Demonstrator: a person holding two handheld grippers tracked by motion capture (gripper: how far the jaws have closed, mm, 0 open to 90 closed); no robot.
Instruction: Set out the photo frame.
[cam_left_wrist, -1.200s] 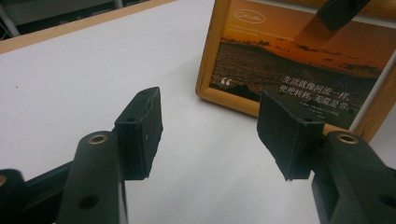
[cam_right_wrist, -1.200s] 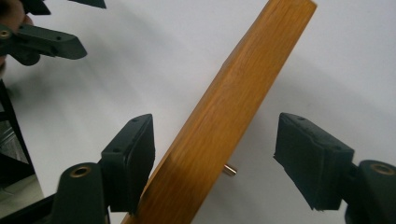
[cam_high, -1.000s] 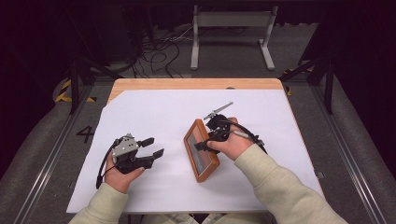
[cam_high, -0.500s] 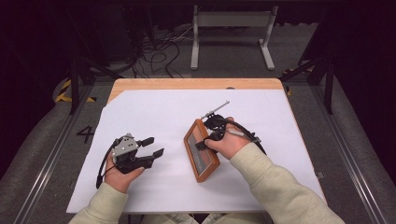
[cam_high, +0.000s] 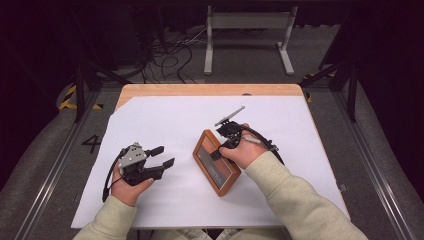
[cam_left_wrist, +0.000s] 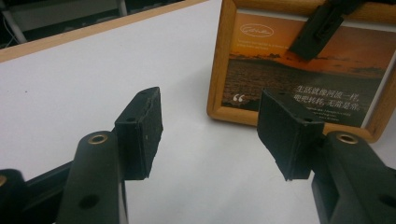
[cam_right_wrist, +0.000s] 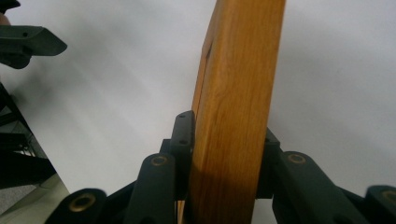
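A wooden picture frame holding a sunset print lies tilted on the white sheet near the table's middle. My right gripper is at its far end. Its jaws have just been closing and now press on both faces of the frame's wooden edge. One black finger lies across the print. My left gripper rests open on the sheet to the frame's left, its pads wide apart with nothing between them. It points toward the frame's near corner.
A white sheet covers the wooden table, whose bare far edge shows beyond it. Cables and a grey metal stand sit on the floor past the table. Metal rails run along both sides.
The right gripper's jaws have drawn together onto the frame's edge. Both hands and the frame have stayed where they were.
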